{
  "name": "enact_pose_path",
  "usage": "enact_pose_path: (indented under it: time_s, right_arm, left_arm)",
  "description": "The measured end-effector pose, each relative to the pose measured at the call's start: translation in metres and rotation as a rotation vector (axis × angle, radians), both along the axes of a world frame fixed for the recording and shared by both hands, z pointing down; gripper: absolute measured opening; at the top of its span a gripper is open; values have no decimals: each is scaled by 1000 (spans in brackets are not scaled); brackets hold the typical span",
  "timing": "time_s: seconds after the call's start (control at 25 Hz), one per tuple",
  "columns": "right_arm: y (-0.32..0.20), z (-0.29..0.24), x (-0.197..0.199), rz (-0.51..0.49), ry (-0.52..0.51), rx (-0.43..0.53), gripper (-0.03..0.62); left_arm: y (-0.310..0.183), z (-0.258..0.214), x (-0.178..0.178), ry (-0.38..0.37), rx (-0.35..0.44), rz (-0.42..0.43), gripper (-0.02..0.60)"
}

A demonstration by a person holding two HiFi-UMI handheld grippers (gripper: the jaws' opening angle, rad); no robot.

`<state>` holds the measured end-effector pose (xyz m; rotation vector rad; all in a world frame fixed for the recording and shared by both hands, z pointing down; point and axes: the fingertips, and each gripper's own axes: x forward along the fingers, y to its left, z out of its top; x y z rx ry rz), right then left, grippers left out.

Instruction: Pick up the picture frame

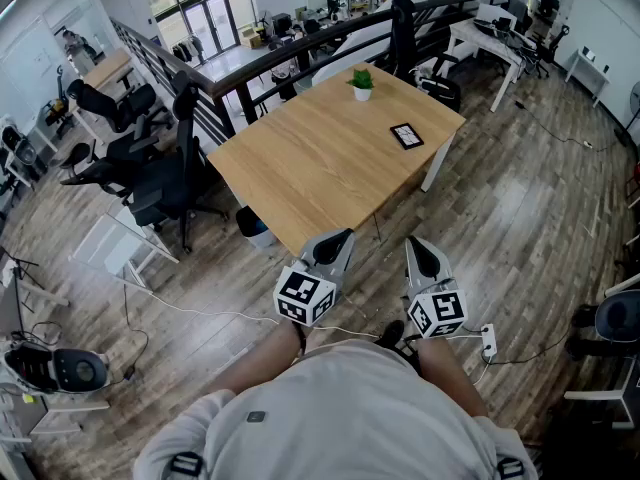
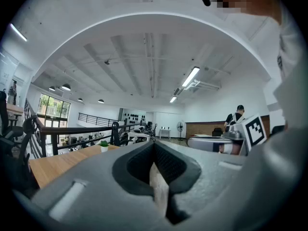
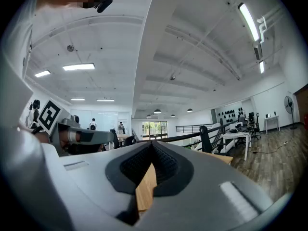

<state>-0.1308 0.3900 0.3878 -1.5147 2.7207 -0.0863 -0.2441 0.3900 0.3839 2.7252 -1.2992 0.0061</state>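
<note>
**A:** Which step are we at?

**B:** The approach, by our reading. The picture frame (image 1: 406,135) is untouched. It sits on the table (image 1: 300,168) toward the far right corner, well apart from both tools and near the small potted plant (image 1: 362,83).

**A:** State of the tools?

**B:** The left hand-held gripper (image 1: 338,238) and the right hand-held gripper (image 1: 421,247) both have their jaws together with nothing between them. We hold them level, close to the body, just off the table's near corner.

**A:** What does the next move call for?

**B:** We judge that we must step or reach across the table, open one gripper, and bring its jaws over an edge of the frame.

**A:** How does the frame lie?

**B:** It appears to lie flat, face up, turned slightly against the table's edges. It looks nearly square at this size, so we cannot settle its long axis.
</note>
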Motion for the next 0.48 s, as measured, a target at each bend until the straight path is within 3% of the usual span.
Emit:
enact_pose_path:
  time_s: [0.48]
  right_arm:
    - [-30,11,40,12,-15,-14,9]
  left_arm:
    - [-36,11,37,-7,-20,6,5]
